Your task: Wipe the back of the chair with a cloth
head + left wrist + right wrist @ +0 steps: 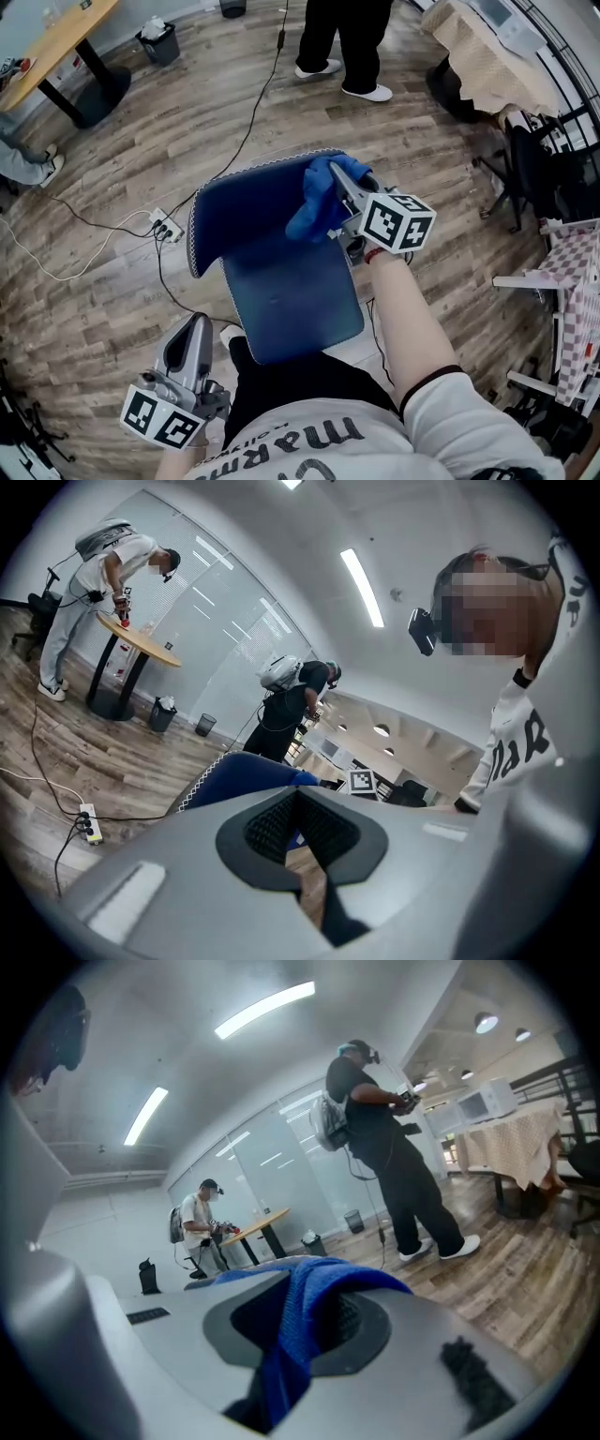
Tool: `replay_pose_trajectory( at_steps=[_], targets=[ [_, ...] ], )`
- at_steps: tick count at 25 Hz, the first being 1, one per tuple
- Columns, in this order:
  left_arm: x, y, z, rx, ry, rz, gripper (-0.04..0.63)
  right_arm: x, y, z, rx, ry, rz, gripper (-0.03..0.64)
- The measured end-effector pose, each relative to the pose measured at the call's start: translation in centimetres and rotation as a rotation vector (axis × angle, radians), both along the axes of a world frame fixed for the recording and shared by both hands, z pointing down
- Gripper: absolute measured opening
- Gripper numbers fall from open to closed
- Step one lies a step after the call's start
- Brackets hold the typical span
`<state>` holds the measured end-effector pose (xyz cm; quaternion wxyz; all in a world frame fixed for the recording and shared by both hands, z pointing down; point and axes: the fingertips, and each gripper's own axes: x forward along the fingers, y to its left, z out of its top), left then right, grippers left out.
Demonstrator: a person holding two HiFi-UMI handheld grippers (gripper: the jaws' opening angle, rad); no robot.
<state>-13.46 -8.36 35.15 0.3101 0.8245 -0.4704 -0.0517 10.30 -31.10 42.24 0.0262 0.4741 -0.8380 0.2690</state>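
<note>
**Chair back** [239, 216]: blue with a white-stitched edge, set beyond the seat [295, 300]. Its front face is turned toward the person, and its long axis, the top edge, is seen running left to right in the head view

**Cloth** [317, 202]: blue and bunched, pinched in the right tongs [339, 192] and laid against the back's upper right corner. Most of the back is judged to lie leftward of these tongs, along that axis

**Left tongs** [190, 339]: pressed together with nothing held, low beside the person's body, well apart from the chair. The right is the nearer
</note>
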Motion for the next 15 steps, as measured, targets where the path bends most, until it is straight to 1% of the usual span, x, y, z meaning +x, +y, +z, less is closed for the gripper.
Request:
replay_pose_trajectory(
  at_steps=[4, 8, 10, 12, 15],
  targets=[
    [1.1, 0.5, -0.4, -0.007, -0.013, 0.004, 0.006, 4.8, -0.1, 1.0, -0.020, -0.070, 0.120, 0.067],
    [0.8, 0.6, -0.8, -0.012, -0.034, -0.001, 0.006, 7.4, 0.0, 2.2, -0.044, -0.127, 0.208, 0.067],
    [0.3, 0.5, -0.9, -0.011, -0.038, -0.011, 0.006, 7.6, -0.1, 2.2, -0.038, -0.128, 0.222, 0.067],
    [-0.1, 0.5, -0.9, -0.011, -0.040, -0.021, 0.006, 7.0, 0.2, 1.9, -0.026, -0.103, 0.229, 0.067],
    [-0.5, 0.5, -0.6, -0.017, -0.038, -0.032, 0.006, 3.8, 1.1, 0.6, 0.040, -0.028, 0.195, 0.066]
  ],
)
